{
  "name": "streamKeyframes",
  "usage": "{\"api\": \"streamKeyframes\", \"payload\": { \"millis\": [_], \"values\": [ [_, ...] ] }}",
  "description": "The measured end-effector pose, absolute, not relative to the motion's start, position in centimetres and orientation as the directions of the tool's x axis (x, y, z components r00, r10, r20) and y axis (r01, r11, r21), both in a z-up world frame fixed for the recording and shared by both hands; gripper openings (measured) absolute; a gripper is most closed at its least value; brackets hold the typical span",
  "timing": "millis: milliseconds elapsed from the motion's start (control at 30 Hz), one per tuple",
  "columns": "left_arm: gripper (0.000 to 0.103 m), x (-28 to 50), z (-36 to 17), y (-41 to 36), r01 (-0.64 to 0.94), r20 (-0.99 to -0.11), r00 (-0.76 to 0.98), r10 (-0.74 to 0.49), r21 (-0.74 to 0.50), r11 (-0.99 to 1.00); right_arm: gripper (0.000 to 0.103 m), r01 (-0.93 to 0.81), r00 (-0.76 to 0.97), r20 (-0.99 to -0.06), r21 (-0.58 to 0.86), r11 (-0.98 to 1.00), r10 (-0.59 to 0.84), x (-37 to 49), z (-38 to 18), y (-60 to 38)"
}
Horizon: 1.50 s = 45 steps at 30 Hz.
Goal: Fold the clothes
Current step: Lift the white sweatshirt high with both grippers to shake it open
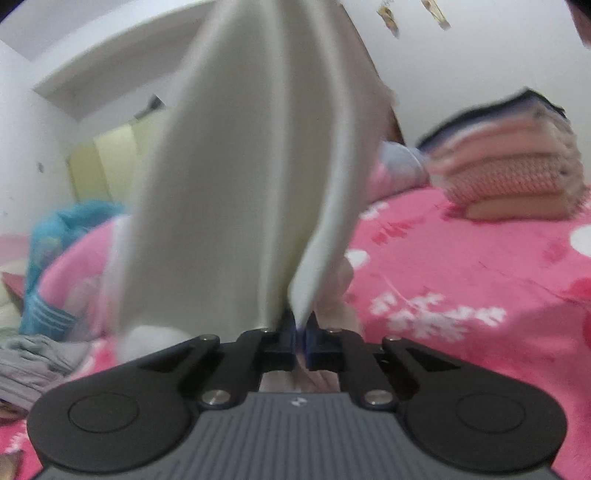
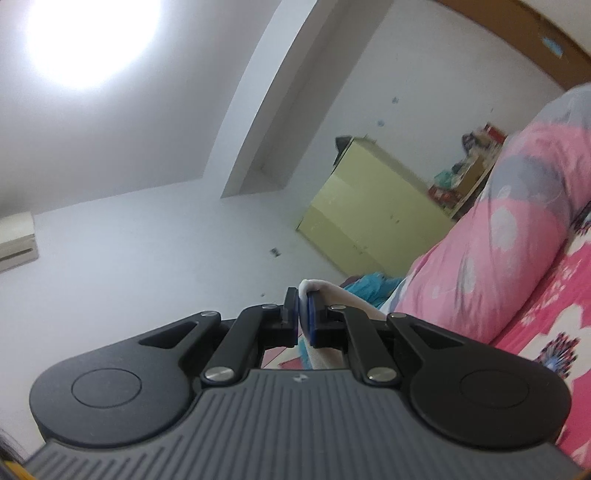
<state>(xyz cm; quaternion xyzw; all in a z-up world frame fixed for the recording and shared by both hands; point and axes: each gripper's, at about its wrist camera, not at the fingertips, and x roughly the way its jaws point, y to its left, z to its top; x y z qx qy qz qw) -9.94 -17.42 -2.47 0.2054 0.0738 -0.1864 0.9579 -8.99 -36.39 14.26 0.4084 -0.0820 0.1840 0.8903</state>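
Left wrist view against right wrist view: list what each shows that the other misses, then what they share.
Only the left wrist view: the long folds of the cream-white garment rising from the left gripper, a stack of folded pink and striped bedding, and crumpled grey clothing.

Only the right wrist view: a bright ceiling light, a wall air conditioner, and a rolled pink floral quilt.

Both: fingers shut on white cloth (right gripper), pink floral bedsheet, yellow cabinet.

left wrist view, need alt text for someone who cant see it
The left gripper is shut on an edge of a cream-white garment, which rises in soft folds and fills the middle of the blurred view. Behind it lies a pink flowered bedspread, with a stack of folded bedding at the right.
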Motion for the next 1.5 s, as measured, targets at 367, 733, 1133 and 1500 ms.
{"api": "streamKeyframes", "payload": {
  "millis": [367,733,1133,1500],
  "values": [
    [0.005,-11.3,10.5,-6.5,0.123,0.156,0.970,-0.185,0.342,0.932,0.004,-0.413,0.892,0.425,0.625,0.662,0.156,-12.7,17.4,-38.9],
    [0.005,-11.3,22.1,-4.3,0.089,0.385,0.899,-0.208,0.304,0.949,0.004,-0.454,0.814,0.565,0.473,0.755,0.136,-17.3,23.6,-38.6],
    [0.005,-12.5,28.7,-5.2,0.155,0.486,0.824,-0.290,0.300,0.941,0.003,-0.473,0.737,0.662,0.359,0.804,0.138,-19.9,26.7,-40.1],
    [0.005,-7.3,28.3,-6.4,0.221,0.436,0.830,-0.348,0.317,0.922,0.003,-0.483,0.707,0.693,0.330,0.811,0.139,-19.3,25.7,-42.3]
  ]
}}
